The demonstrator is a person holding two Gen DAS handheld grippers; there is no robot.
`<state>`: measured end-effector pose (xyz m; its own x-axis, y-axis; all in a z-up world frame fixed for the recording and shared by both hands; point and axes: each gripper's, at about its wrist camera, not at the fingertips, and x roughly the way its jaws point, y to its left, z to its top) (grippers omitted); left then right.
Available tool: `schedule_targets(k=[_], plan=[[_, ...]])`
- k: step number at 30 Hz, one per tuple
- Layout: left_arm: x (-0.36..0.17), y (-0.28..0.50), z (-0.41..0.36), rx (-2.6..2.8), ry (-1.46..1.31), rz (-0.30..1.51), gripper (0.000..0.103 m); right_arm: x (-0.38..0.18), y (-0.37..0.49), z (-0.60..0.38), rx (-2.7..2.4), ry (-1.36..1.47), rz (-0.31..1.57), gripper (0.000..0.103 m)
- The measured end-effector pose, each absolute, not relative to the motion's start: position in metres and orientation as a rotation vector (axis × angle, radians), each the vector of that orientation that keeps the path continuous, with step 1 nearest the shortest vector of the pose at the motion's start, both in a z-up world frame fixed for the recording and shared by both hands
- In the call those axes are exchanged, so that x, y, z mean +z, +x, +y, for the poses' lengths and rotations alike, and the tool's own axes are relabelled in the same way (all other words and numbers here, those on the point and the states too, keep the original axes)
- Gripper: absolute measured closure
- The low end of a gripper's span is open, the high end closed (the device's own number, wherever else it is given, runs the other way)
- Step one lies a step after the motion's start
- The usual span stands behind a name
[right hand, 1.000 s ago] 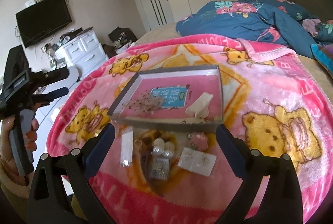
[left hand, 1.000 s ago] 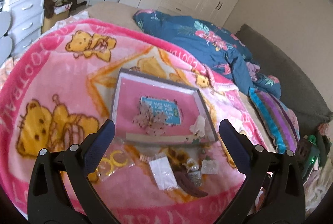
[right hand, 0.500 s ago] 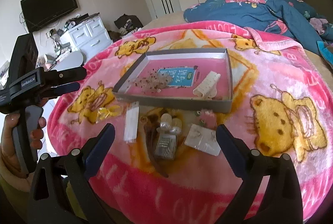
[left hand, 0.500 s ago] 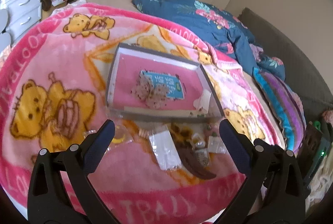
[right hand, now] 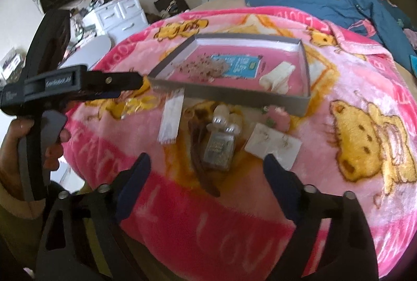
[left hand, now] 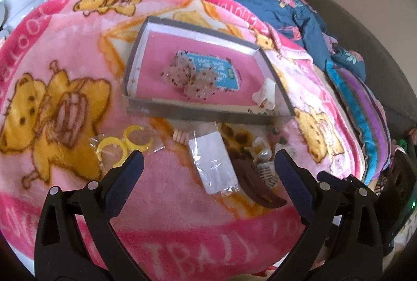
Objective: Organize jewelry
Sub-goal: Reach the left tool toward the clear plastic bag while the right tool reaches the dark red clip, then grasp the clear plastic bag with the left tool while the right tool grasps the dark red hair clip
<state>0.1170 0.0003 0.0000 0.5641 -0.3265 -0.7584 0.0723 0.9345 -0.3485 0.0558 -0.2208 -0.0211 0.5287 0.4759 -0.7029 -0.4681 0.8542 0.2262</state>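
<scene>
open grippers [left hand: 208, 163] above packeted jewelry [right hand: 218, 148]

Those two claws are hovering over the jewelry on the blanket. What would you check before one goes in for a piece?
1. Right claw open, nothing between its fingers, though it has just been closing a little: ok.
2. Left claw open and empty: ok.
3. Box has free room on its pink floor: ok.
4. Loose pieces in reach, like the clear packet and earring card: ok.
5. Brown clip lies against the bead case; clean single pick: cannot tell.
</scene>
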Motion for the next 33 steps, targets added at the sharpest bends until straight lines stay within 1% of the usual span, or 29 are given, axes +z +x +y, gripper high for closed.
schedule_targets(k=[2, 6, 8, 10, 12, 15, 17, 20, 25, 27, 29, 31, 32, 33], plan=[[-0.008, 0.12, -0.001, -0.246, -0.3, 0.967, 0.009, -0.028, 0.056, -0.217, 0.58, 0.003, 0.865, 0.028], [-0.024, 0.126, -0.002, -0.23, -0.3, 1.012, 0.009, -0.04, 0.057, -0.214, 0.595, -0.004, 0.901, 0.038], [-0.029, 0.129, -0.002, -0.235, -0.303, 1.025, 0.009, -0.045, 0.057, -0.212, 0.598, -0.006, 0.916, 0.045], [-0.036, 0.131, -0.003, -0.229, -0.308, 1.04, 0.009, -0.05, 0.059, -0.21, 0.598, -0.009, 0.93, 0.048], [-0.04, 0.133, -0.004, -0.238, -0.315, 1.049, 0.009, -0.053, 0.06, -0.209, 0.601, -0.011, 0.938, 0.054], [-0.045, 0.136, -0.006, -0.253, -0.332, 1.062, 0.009, -0.061, 0.062, -0.205, 0.609, -0.012, 0.957, 0.067], [-0.05, 0.137, -0.007, -0.262, -0.351, 1.073, 0.009, -0.068, 0.063, -0.202, 0.621, -0.005, 0.983, 0.088], [-0.055, 0.14, -0.006, -0.263, -0.382, 1.079, 0.009, -0.071, 0.059, -0.197, 0.658, -0.006, 0.99, 0.093], [-0.06, 0.143, -0.004, -0.287, -0.437, 1.075, 0.01, -0.072, 0.057, -0.184, 0.693, -0.031, 0.983, 0.095], [-0.061, 0.146, -0.005, -0.3, -0.45, 1.074, 0.016, -0.073, 0.059, -0.179, 0.697, -0.04, 0.981, 0.095], [-0.063, 0.148, -0.006, -0.296, -0.456, 1.073, 0.018, -0.074, 0.061, -0.175, 0.699, -0.04, 0.979, 0.095], [-0.065, 0.151, -0.008, -0.299, -0.457, 1.076, 0.019, -0.076, 0.065, -0.17, 0.699, -0.032, 0.98, 0.094], [-0.066, 0.152, -0.01, -0.295, -0.454, 1.075, 0.021, -0.076, 0.067, -0.169, 0.7, -0.027, 0.98, 0.094], [-0.067, 0.153, -0.011, -0.293, -0.451, 1.075, 0.024, -0.076, 0.068, -0.168, 0.7, -0.025, 0.98, 0.094]])
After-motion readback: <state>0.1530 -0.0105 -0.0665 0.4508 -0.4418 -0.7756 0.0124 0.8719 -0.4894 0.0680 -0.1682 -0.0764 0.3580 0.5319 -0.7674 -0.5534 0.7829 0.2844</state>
